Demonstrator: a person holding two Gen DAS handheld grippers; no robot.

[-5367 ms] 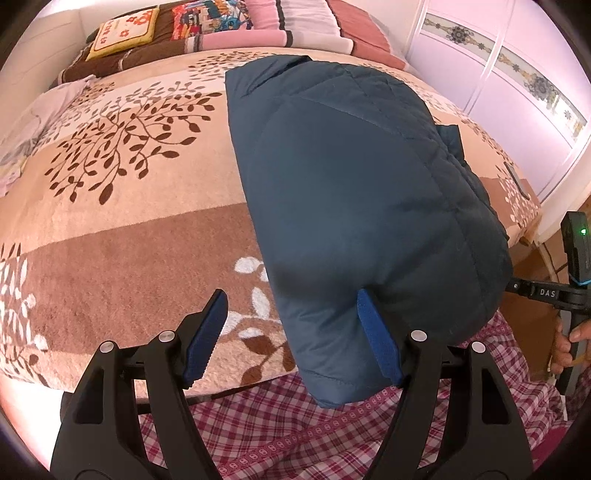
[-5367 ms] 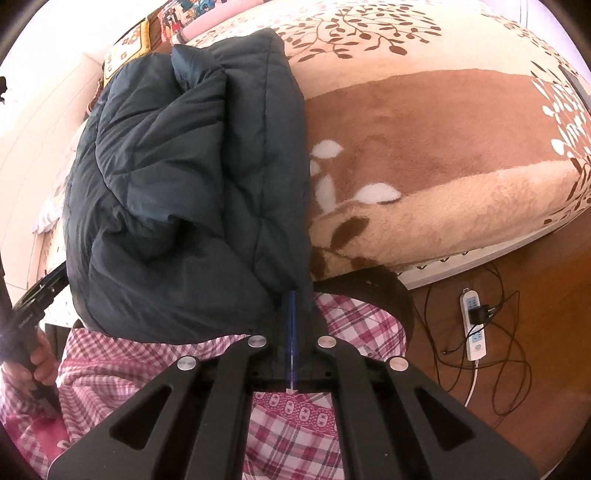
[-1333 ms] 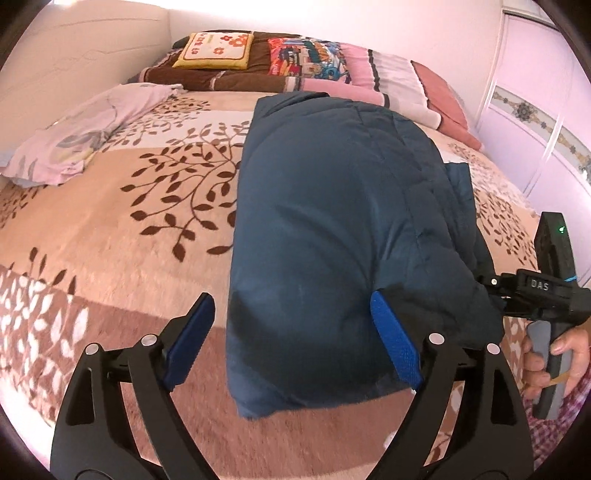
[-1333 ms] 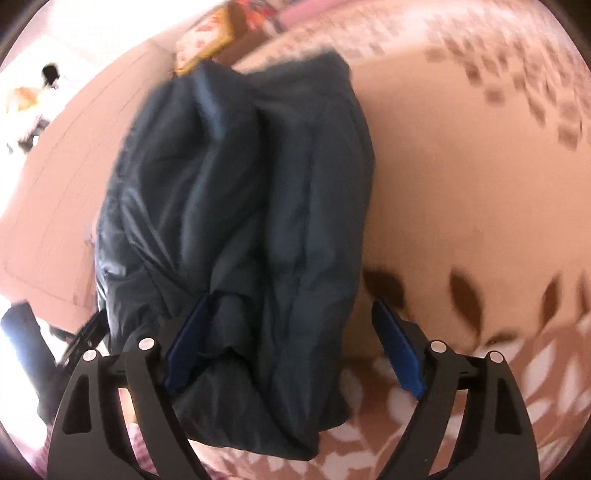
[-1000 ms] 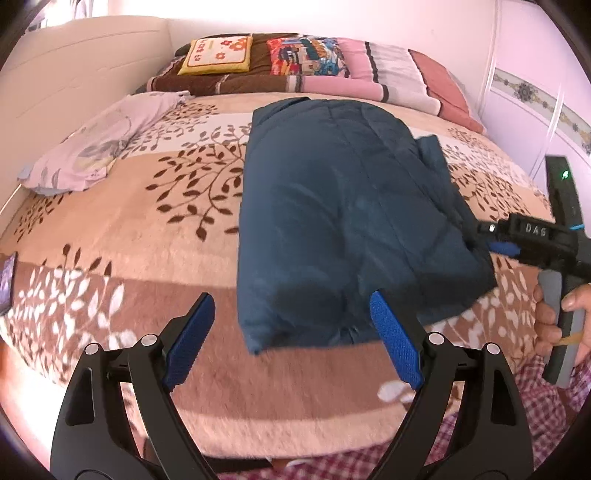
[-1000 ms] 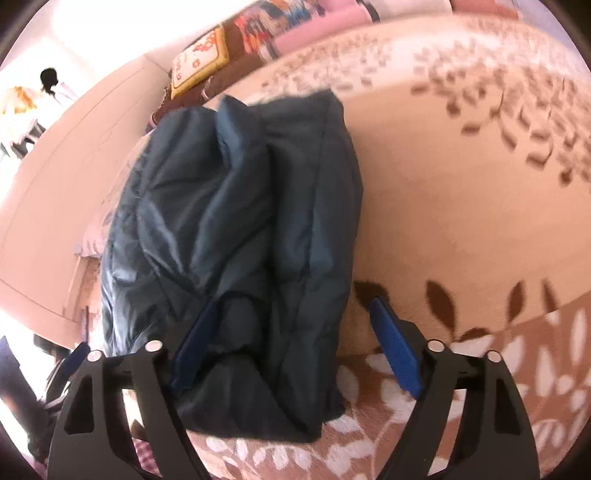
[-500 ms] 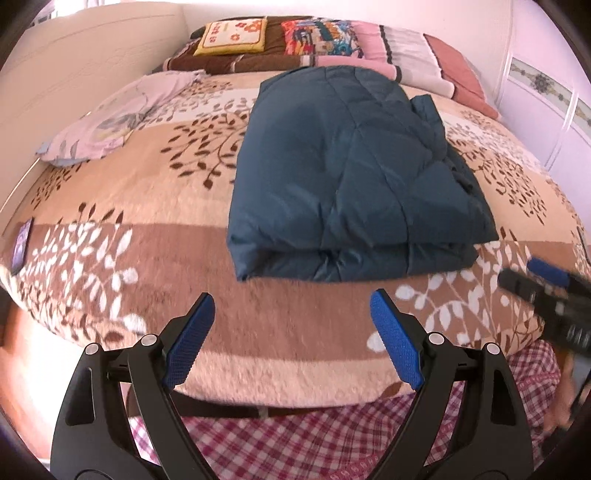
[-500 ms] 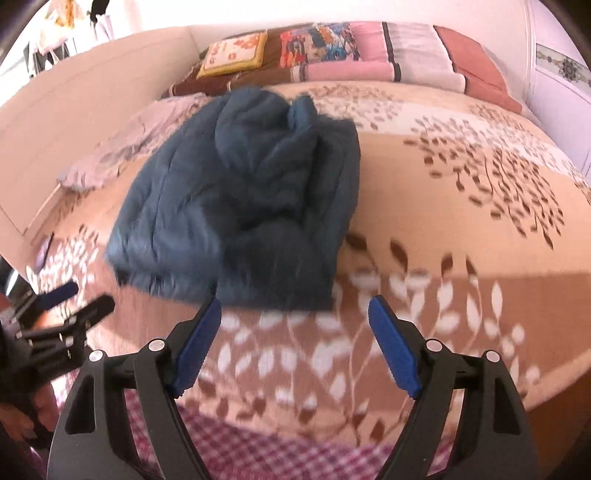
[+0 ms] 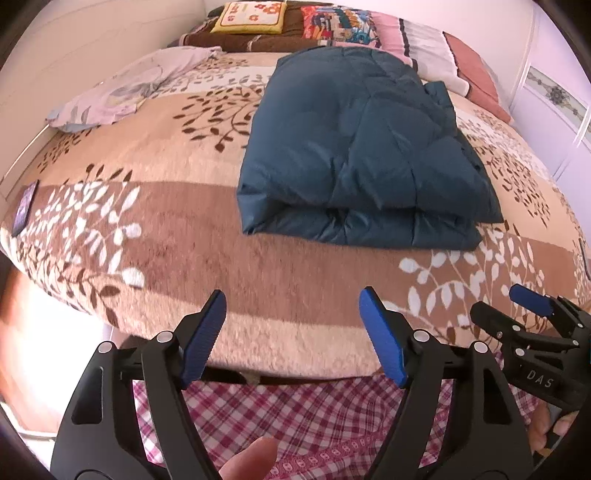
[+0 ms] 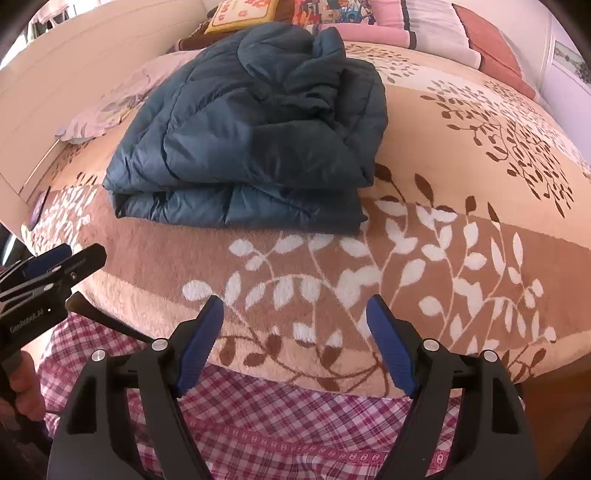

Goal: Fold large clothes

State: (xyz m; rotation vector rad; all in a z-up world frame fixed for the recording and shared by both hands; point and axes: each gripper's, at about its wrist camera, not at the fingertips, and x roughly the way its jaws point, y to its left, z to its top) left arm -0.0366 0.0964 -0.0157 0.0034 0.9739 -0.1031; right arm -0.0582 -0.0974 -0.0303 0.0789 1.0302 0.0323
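Left gripper (image 9: 291, 325): blue pads spread with nothing between them, the jaws having just been closing a little; right gripper (image 10: 295, 325): pads spread wide, likewise empty. Both hang over the near edge of the bed, above the person's checked clothing (image 9: 314, 417), clear of the fabric. Item: dark blue padded jacket (image 9: 354, 155), folded into a thick stacked bundle, lying on the leaf-patterned blanket (image 9: 155, 236) in the middle of the bed, ahead of and beyond both grippers, well apart from either. Its long axis runs away from the grippers toward the pillows (image 9: 332, 26); the doubled folded edge faces them. Neither hand is clearly nearer; the bundle sits slightly right of centre for the left gripper and left of centre for the right. Judged state: fold appears complete, hands drawn off. Change from a second ago: then both grippers stood close over the jacket, its near end between the right one's pads; now the bundle lies free. Also present: pale cloth (image 9: 122, 92) at far left, a small dark flat object (image 9: 24, 206) on the blanket's left edge
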